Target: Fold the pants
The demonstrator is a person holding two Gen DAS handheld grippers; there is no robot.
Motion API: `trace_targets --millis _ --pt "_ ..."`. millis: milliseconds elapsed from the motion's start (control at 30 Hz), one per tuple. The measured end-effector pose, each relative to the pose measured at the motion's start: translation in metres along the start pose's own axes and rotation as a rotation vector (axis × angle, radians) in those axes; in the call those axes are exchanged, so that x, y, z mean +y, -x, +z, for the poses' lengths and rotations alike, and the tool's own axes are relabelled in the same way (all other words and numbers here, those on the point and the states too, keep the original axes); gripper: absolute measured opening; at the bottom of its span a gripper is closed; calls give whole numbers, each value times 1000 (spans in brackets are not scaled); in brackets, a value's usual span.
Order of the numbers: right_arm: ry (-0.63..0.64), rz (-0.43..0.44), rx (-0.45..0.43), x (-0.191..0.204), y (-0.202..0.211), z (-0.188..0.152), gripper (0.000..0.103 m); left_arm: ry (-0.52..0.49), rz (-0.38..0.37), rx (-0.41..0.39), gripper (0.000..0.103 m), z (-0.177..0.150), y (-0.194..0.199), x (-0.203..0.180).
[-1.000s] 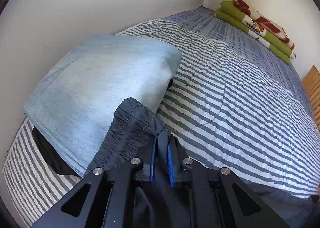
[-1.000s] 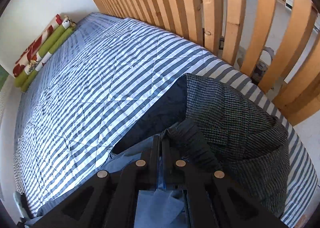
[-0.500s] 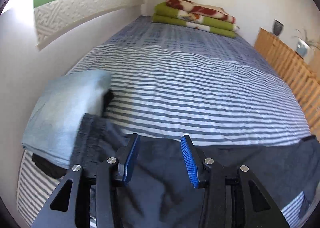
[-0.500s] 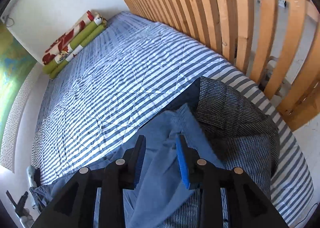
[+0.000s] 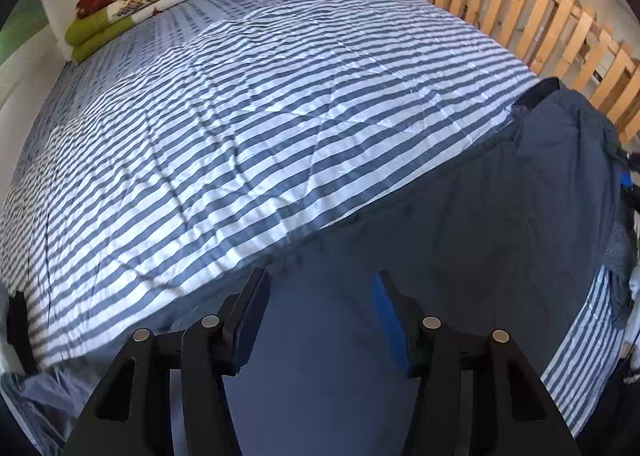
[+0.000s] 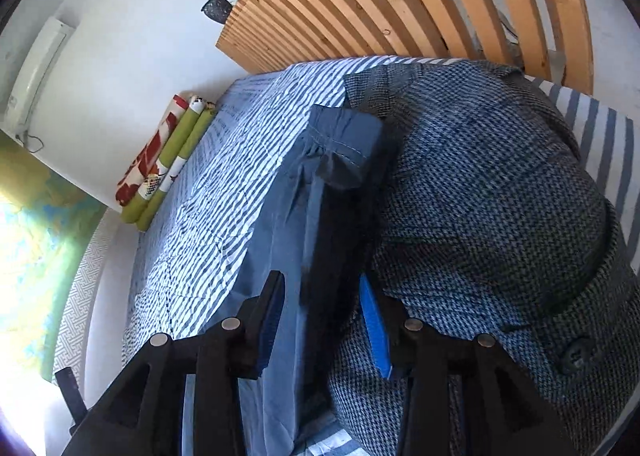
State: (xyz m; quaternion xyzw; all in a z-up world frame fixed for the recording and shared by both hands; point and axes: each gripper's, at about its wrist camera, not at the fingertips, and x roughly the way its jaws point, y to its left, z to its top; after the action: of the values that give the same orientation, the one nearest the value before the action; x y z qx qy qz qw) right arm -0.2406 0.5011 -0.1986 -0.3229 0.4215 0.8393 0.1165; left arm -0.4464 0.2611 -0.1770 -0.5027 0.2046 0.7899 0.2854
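1. The left gripper [image 5: 318, 298] hangs over the dark blue pants [image 5: 460, 224], which lie stretched along the near edge of the striped bed [image 5: 260, 116]; its jaws are opening with nothing clamped.
2. The right gripper [image 6: 320, 312] has jaws opening too, loose above the pants' hem [image 6: 344, 148].
3. Risk: the hem lies against a checked jacket [image 6: 500, 196]; a careless pinch could catch both.
4. Only the right view shows that jacket; only the left shows the pants' full length.
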Motion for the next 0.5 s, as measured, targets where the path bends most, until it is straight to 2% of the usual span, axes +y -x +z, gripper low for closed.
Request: trace_targets --millis 67,200,267,300,367,500 --pt "2 -2 -18 7 -7 4 36 -33 31 8 57 11 -15 -9" --pt "56 -76 -39 17 -14 6 36 -44 14 49 56 21 -44 -12" --pt "93 -108 -50 17 -8 10 36 -74 30 60 17 20 -58 -16" --pt "120 -139 -70 17 -1 11 36 -78 41 65 2 19 -64 -17" --pt "162 -202 -108 11 14 16 36 -56 35 45 2 15 -64 -13" --pt "87 -139 -83 -21 31 29 36 1 65 20 2 13 -52 7"
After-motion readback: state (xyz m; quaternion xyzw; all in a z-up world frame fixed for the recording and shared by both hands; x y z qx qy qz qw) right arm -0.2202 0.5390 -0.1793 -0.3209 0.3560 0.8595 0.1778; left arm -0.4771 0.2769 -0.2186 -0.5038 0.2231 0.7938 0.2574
